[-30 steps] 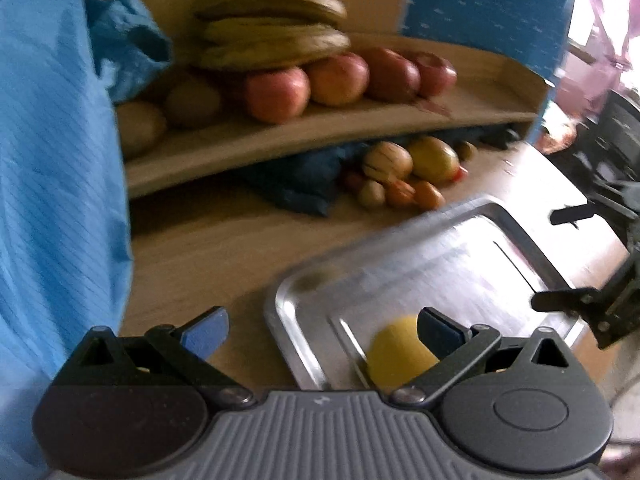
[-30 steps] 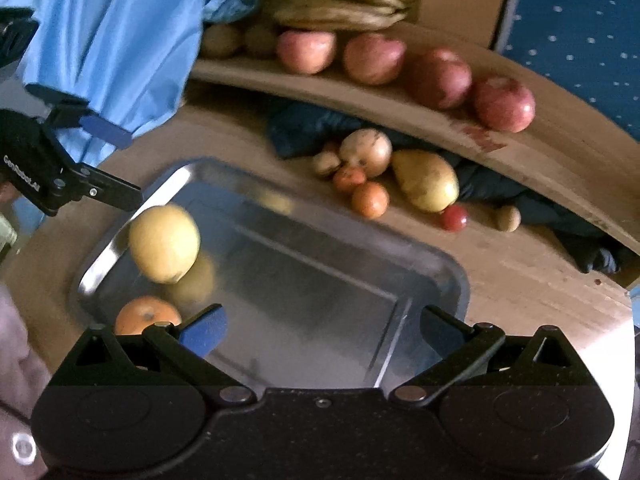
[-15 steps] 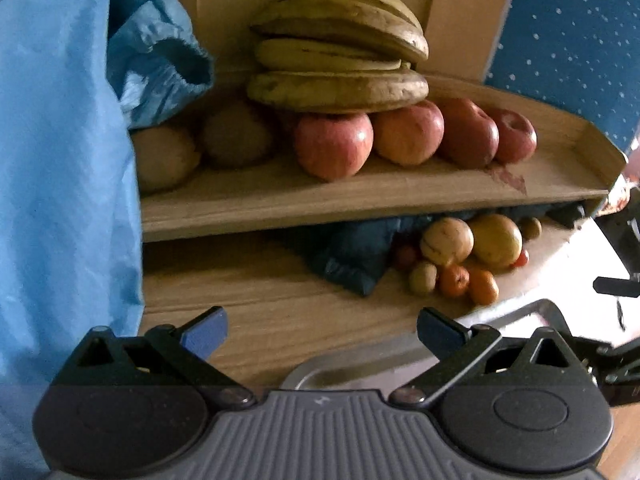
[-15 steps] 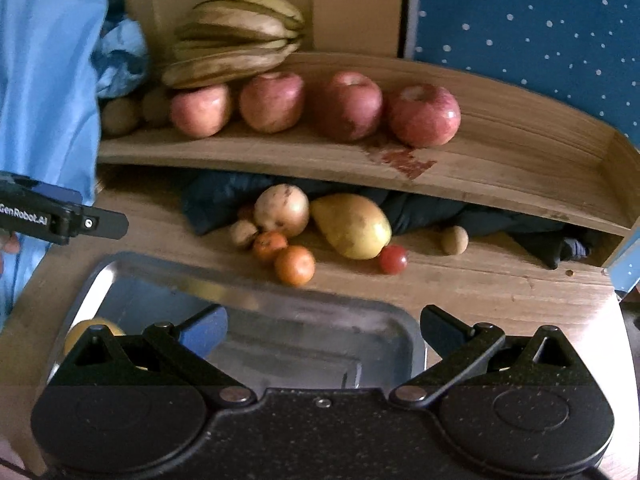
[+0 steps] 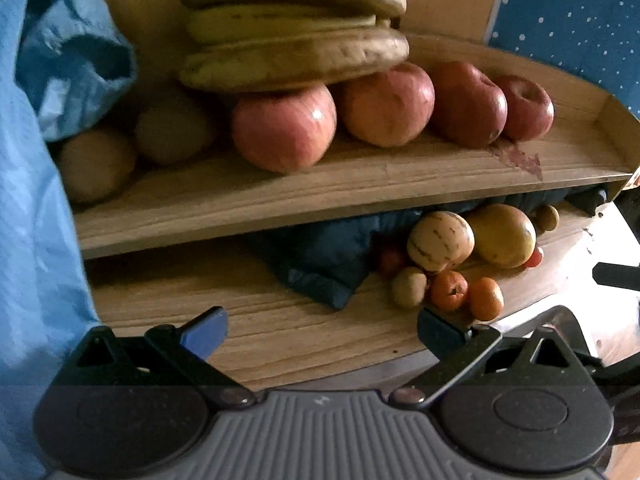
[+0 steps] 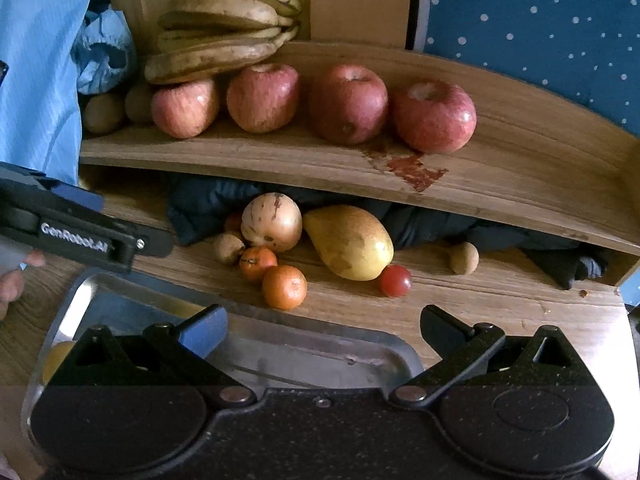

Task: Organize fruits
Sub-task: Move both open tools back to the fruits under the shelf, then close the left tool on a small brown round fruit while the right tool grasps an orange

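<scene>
Both hand-held grippers, left (image 5: 322, 330) and right (image 6: 320, 328), gape empty over a metal tray (image 6: 280, 356) holding one yellow fruit (image 6: 56, 358); most small fruits (image 6: 284, 286) remain on the bench.

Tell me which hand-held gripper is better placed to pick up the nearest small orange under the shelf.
Probably the right hand-held gripper: open, empty, with the small orange almost centred just ahead. The left hand-held gripper, also open, sees it off to its right.

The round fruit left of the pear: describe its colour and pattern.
Pale cream fruit with thin dark streaks; clearest in the left wrist view.
</scene>
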Tool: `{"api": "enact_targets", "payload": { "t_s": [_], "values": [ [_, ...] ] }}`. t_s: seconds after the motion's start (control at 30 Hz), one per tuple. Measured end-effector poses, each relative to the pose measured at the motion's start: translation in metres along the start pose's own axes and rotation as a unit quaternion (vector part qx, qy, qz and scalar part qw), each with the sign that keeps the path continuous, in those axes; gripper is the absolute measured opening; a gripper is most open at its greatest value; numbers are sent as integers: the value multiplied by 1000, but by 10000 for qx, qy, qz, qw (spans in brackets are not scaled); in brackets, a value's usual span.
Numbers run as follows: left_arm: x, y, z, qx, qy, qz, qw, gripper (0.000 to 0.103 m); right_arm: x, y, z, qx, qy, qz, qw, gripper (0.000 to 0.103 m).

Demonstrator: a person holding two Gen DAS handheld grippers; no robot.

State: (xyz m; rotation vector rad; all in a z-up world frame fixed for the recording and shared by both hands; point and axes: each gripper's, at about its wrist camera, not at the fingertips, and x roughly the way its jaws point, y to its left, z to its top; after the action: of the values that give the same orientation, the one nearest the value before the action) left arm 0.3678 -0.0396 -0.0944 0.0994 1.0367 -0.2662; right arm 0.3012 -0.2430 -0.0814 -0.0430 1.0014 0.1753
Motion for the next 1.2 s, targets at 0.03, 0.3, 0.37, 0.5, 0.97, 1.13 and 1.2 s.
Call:
{"api": "enact_targets", "payload": {
  "t_s": [0.03,0.3,0.37,0.5,0.97,1.13,1.2],
  "values": [
    [1,0,0,-29,28,-26,10000,103,2,0,1,-4,18,0,10000,102],
    [17,-5,8,-153,211,-29,9997,102,23,-3,5,69,237,95,9997,102],
    [19,-7,9,-191,243,-115,9995,102,28,-3,7,93,284,99,9995,102],
    [24,-10,11,-290,299,-233,9989,102,35,-6,9,220,237,172,9993,102],
    [46,-12,15,-517,403,-634,9958,84,53,-6,16,40,359,498,9981,85],
    [50,-12,13,-499,420,-865,9941,76,56,-1,17,5,352,581,9977,81],
    [52,-13,13,-497,420,-922,9936,71,55,-1,16,6,336,599,9976,79]
  ]
}}
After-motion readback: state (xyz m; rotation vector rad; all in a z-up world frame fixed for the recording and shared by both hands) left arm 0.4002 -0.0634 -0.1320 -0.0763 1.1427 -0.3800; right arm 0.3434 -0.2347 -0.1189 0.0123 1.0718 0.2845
